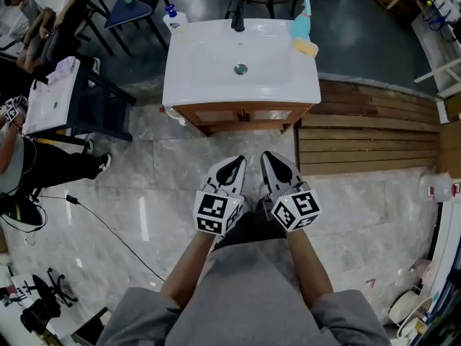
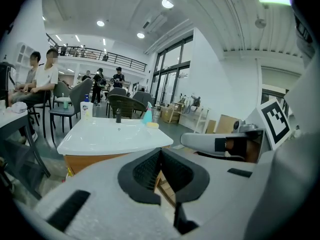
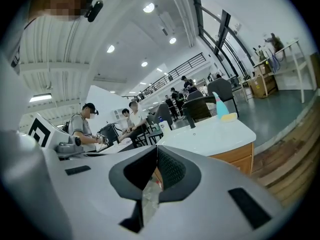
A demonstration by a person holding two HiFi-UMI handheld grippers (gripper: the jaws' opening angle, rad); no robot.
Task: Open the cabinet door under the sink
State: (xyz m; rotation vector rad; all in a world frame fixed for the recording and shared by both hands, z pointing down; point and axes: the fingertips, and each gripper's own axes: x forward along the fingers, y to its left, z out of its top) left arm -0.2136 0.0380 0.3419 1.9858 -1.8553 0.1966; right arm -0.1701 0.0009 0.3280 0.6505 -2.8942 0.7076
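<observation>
Though shut, cabinet (image 1: 241, 115) under sink (image 1: 202, 74).

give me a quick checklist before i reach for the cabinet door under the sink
1. Cabinet door under the sink shut and in view: ok.
2. Door handle spotted: cannot tell, too small.
3. Left gripper jaws apart for a grasp: not ok, together, empty.
4. Right gripper jaws apart: not ok, together, empty.
5. Grippers at the door: not ok, both short of it.
</observation>
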